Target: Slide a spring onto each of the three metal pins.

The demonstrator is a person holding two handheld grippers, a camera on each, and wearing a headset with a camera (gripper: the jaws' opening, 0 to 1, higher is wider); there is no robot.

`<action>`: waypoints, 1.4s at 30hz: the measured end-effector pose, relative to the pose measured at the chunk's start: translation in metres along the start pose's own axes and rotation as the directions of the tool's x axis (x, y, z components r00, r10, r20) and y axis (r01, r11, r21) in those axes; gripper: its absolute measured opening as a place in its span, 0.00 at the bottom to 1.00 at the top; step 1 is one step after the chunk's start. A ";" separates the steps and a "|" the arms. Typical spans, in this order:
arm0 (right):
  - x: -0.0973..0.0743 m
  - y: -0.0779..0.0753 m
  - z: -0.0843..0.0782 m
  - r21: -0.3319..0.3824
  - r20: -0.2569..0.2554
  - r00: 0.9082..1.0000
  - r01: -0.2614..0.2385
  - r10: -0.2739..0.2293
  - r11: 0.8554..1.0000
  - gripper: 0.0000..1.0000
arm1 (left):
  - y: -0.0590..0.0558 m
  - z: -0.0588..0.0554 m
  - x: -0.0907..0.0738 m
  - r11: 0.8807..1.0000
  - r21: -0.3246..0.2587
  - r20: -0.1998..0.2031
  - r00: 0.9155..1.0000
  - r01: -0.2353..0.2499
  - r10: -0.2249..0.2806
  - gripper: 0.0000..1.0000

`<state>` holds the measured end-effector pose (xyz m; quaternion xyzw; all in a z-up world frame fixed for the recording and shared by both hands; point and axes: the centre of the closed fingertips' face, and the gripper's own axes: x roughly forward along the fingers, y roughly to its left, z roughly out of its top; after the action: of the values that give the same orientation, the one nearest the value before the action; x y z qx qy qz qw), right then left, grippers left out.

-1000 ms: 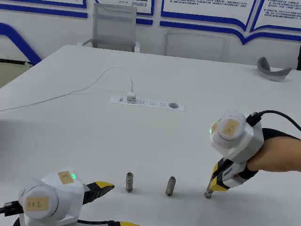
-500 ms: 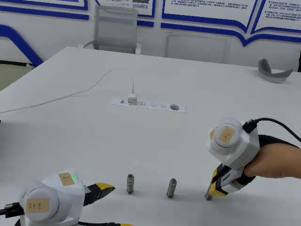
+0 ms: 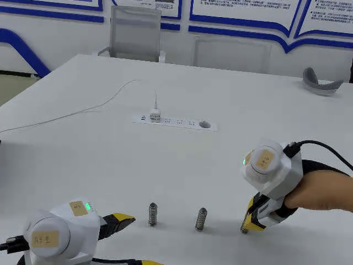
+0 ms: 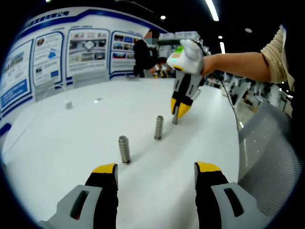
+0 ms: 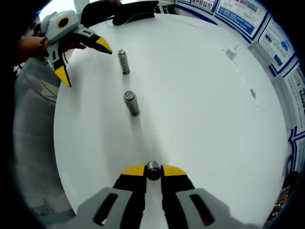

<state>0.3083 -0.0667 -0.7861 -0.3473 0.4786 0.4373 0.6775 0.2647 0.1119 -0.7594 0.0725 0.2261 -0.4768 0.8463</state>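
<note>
Nearest to you, at the bottom edge of the head view, your left gripper hovers low over the white table. Its yellow-tipped jaws are spread wide with nothing between them (the left gripper view shows the gap plainly).

Just beyond its tips stand the springs, in a row that runs across in front of you. Each is a short grey coil of tightly stacked metal turns, standing upright on the table top. Count three:
- The left spring is near the left gripper's upper jaw but apart from it.
- The middle spring stands free, and in the right gripper view it shows a rounded metal top.
- The right spring stands at the end of the row.

Your right gripper reaches down onto that last one. Its jaws are drawn nearly together and clamped on the top of the coil (a round metal end sits pinched between the yellow tips in the right gripper view).

So that is two grippers and three springs, all three upright.

Farther back, set into the table, lies one white power strip. It carries one white plug, and one thin cable trails off to the left. At the far right edge rests a grey curved band. Behind the table stands one grey chair.
</note>
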 end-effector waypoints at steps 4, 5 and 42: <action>0.001 0.000 0.001 0.002 0.010 1.000 0.001 -0.001 1.000 0.15 | 0.001 0.000 0.000 1.000 -0.001 -0.001 1.000 0.000 0.000 0.66; 0.001 0.000 0.002 0.001 0.012 1.000 0.002 -0.002 1.000 0.15 | 0.001 -0.001 0.000 1.000 -0.002 -0.001 1.000 0.000 0.000 0.66; -0.011 0.004 -0.006 0.090 0.164 0.985 0.033 -0.047 0.995 0.42 | 0.005 0.001 -0.001 1.000 -0.005 -0.002 1.000 -0.009 0.009 0.67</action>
<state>0.3006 -0.0732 -0.7774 -0.2894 0.4320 0.4298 0.7382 0.2687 0.1152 -0.7584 0.0716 0.2276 -0.4724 0.8485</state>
